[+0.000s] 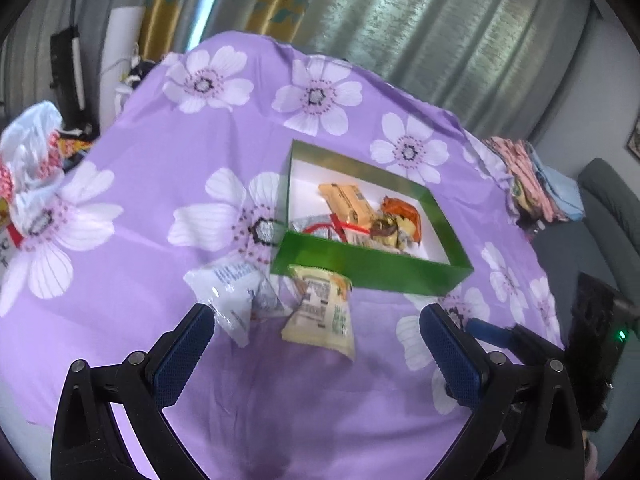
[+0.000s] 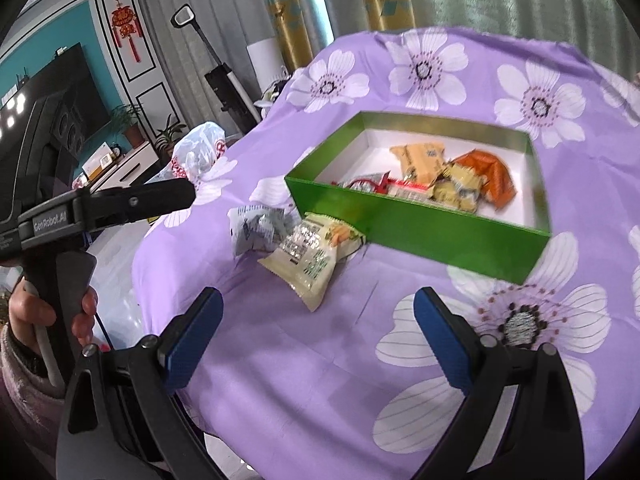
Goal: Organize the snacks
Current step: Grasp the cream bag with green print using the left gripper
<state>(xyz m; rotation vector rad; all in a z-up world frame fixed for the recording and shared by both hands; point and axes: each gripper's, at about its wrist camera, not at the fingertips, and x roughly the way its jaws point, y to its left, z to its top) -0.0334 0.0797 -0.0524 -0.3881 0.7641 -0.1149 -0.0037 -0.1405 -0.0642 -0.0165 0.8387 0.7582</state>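
Observation:
A green box point(image 1: 360, 266) point(image 2: 420, 232) with a white inside stands on the purple flowered cloth and holds several snack packets, among them a tan one point(image 1: 348, 200) point(image 2: 420, 158) and an orange one point(image 1: 404, 212) point(image 2: 490, 174). Two packets lie outside against its near wall: a cream-and-green one point(image 1: 322, 312) point(image 2: 306, 258) and a white-and-grey one point(image 1: 236, 296) point(image 2: 258, 230). My left gripper point(image 1: 316, 354) is open and empty just short of these two packets. My right gripper point(image 2: 316, 334) is open and empty too, near the cream packet. The left gripper's body point(image 2: 108, 204) shows at the left of the right wrist view, held by a hand point(image 2: 24, 312).
A white plastic bag point(image 1: 30, 152) point(image 2: 198, 152) sits at the cloth's left edge. Folded clothes point(image 1: 532, 180) lie at the right edge, beside a grey sofa point(image 1: 608, 200). Curtains hang behind; a TV point(image 2: 60, 100) and cabinet stand far left.

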